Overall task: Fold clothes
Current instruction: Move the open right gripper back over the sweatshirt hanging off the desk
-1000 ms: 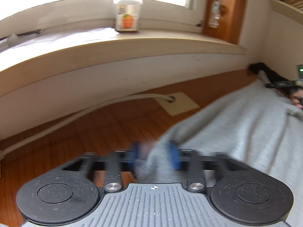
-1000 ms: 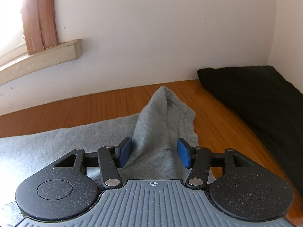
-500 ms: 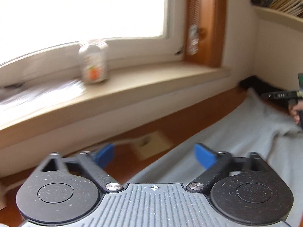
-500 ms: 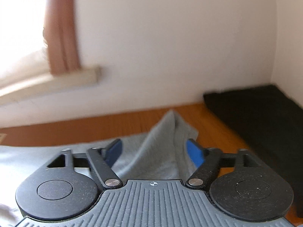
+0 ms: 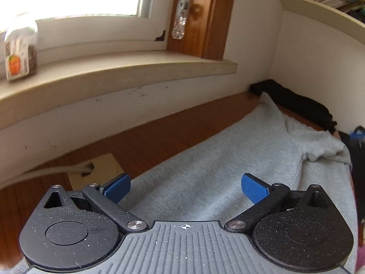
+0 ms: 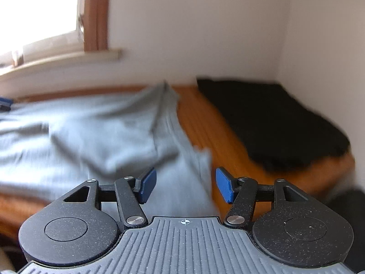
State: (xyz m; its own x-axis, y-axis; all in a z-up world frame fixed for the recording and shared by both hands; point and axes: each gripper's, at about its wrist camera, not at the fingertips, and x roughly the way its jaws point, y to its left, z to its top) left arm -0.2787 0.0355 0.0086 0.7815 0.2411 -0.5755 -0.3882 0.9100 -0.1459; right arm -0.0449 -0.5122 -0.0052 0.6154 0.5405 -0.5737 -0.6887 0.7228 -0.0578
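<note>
Blur: where the right wrist view is smeared, the folds of the grey garment (image 6: 95, 134) are hard to make out, and only its broad shape across the left and centre of the frame is read.
Cut off: the garment (image 5: 228, 173) is cropped at the lower and right edges of the left wrist view; a dark object with a blue part (image 5: 357, 137) at the right edge cannot be identified.
Hidden: part of the wooden surface (image 5: 159, 134) is covered by the garment, and the black cloth (image 6: 273, 118) at centre right is cropped by the corner of the wall.
Container: a clear jar (image 5: 20, 50) is seen on the window sill (image 5: 136, 68) at upper left; its contents are too blurred to be named.
Left gripper (image 5: 186, 187): the jaws are spread fully wide above the garment, and nothing is held.
Right gripper (image 6: 186, 186): the jaws have just been closing and are set partly apart; grey fabric is seen in the gap beyond them, but the pads are not pressed on it.
</note>
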